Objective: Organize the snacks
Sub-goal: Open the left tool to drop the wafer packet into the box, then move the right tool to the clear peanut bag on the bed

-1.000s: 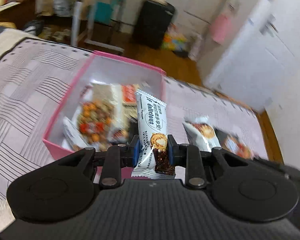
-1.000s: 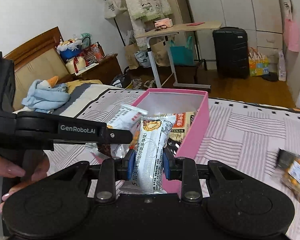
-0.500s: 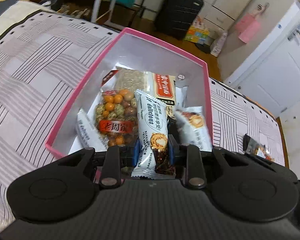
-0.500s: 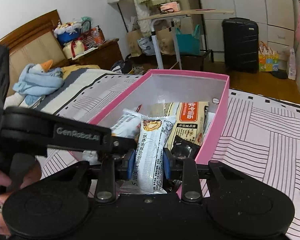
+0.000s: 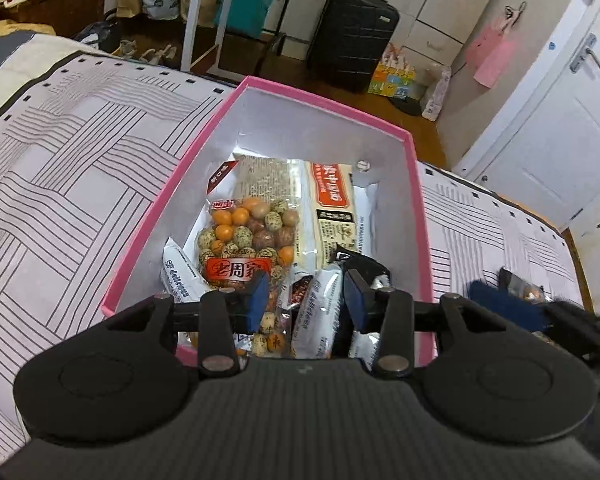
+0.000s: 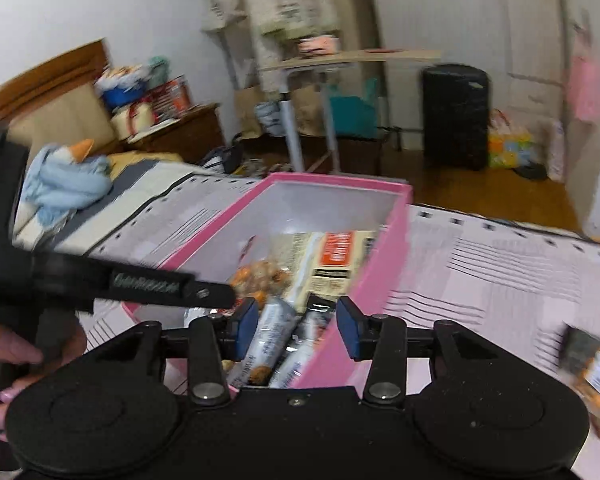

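Left wrist view: left gripper [image 5: 305,300] hangs over the near end of the pink-walled, white-lined cardboard box [image 5: 419,208], blue pads apart, jaws just been opening. The white "delicious" snack bar wrapper [image 5: 314,320] lies loose in the gap between the pads, touching neither, resting on the pile inside the box. Beside it, on the left, a clear bag of orange and speckled coated nuts with a red label [image 5: 244,240]; behind that, a beige cracker packet with an orange label [image 5: 324,204]. A second white bar wrapper [image 5: 178,276] is wedged against the left wall. The far end of the box floor is bare white. The near rim passes just under the gripper's fingers; the right wall is close to the right pad. The box sits on a pale pink bedspread with a black line pattern [image 5: 72,184], wide open cover on the left, narrower strip on the right. The right gripper [image 5: 512,304] shows blurred at the right edge, outside the box wall, with a dark snack bag [image 5: 520,286] just behind it on the cover.

Right wrist view, motion-blurred: right gripper [image 6: 296,328] pads apart, jaws just been opening, gap over the box's near right corner. A grey-white snack bar wrapper [image 6: 268,332] lies in the box between the pads, not pinched. The pink right wall crosses in front of the right pad. The left gripper's black arm reaches in from the left, held by a hand [image 6: 16,356]. An orange-nut bag [image 6: 596,368] lies on the cover at far right, well apart from the box. The bed edge runs along the far side; wooden floor [image 6: 496,192] lies beyond.
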### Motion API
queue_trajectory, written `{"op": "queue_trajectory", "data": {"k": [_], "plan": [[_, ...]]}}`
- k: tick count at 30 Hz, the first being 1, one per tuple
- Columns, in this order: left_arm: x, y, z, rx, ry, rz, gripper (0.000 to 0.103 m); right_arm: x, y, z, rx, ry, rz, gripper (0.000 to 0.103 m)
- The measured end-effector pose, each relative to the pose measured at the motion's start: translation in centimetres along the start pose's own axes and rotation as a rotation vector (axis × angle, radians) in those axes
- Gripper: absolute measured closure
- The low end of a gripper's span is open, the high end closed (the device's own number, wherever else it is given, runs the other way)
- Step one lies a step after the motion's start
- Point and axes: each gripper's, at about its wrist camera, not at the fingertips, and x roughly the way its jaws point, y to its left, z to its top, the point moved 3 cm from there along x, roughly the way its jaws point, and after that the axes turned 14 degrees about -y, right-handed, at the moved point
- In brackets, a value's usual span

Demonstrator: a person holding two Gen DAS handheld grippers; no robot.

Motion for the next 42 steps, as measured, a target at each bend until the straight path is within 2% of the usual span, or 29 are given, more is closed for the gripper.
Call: {"op": "queue_trajectory", "data": {"k": [3,6,11,18,20,23,28,31,33,35,37,40,42], "plan": [[-1.3,-0.9,0.3,0.041,-0.020,-0.018,0.063,-3.1,-2.1,1.7,0.065,0.007,-0.060,0.053],[-2.8,-2.5,0.6,0.098,-0.027,-0.037,0.063,-6.4,-4.1,2.7,0.075,0.000,-0.113,0.052],[-4.7,-6.3,0.6,0.230,-0.057,-0.067,0.062,-11.0,-6.1,2.6,-0.047,-0.023,-0.140,0.048],[-5.9,-12.4,-0.1,0.291,-0.037,-0.151,0.061,-14.4,-11.8,4.4,0.023,-0.075,-0.175,0.046],[-5.7,-14.5,-0.3,0.291,-0.019,-0.181,0.061,-14.5,-13.8,5.0,0.052,-0.098,-0.211,0.046],[-4.9,-17.5,-1.0,0.281,0.006,-0.214,0.057,-13.7,-15.5,5.3,0.006,-0.123,-0.252,0.046],[-2.0,-21.9,-2.8,0.241,0.067,-0.248,0.057,-11.0,-19.2,4.5,0.021,-0.094,-0.261,0.046],[-0.3,-24.0,-4.3,0.234,0.047,-0.247,0.057,-9.3,-22.5,2.9,0.064,-0.117,-0.208,0.046],[1.0,-25.4,-5.5,0.254,0.001,-0.216,0.057,-8.5,-25.7,1.1,0.152,-0.063,-0.229,0.046],[2.5,-26.4,-6.7,0.259,-0.003,-0.201,0.057,-7.7,-27.8,-0.3,0.160,-0.019,-0.272,0.046],[4.0,-27.1,-7.8,0.231,0.023,-0.217,0.057,-7.2,-29.7,-1.6,0.178,0.026,-0.307,0.046],[6.2,-27.6,-9.6,0.181,0.069,-0.226,0.057,-6.4,-32.9,-3.7,0.286,0.059,-0.349,0.046],[7.4,-27.8,-10.9,0.150,0.105,-0.252,0.059,-5.7,-34.0,-4.9,0.317,0.077,-0.349,0.046]]}}
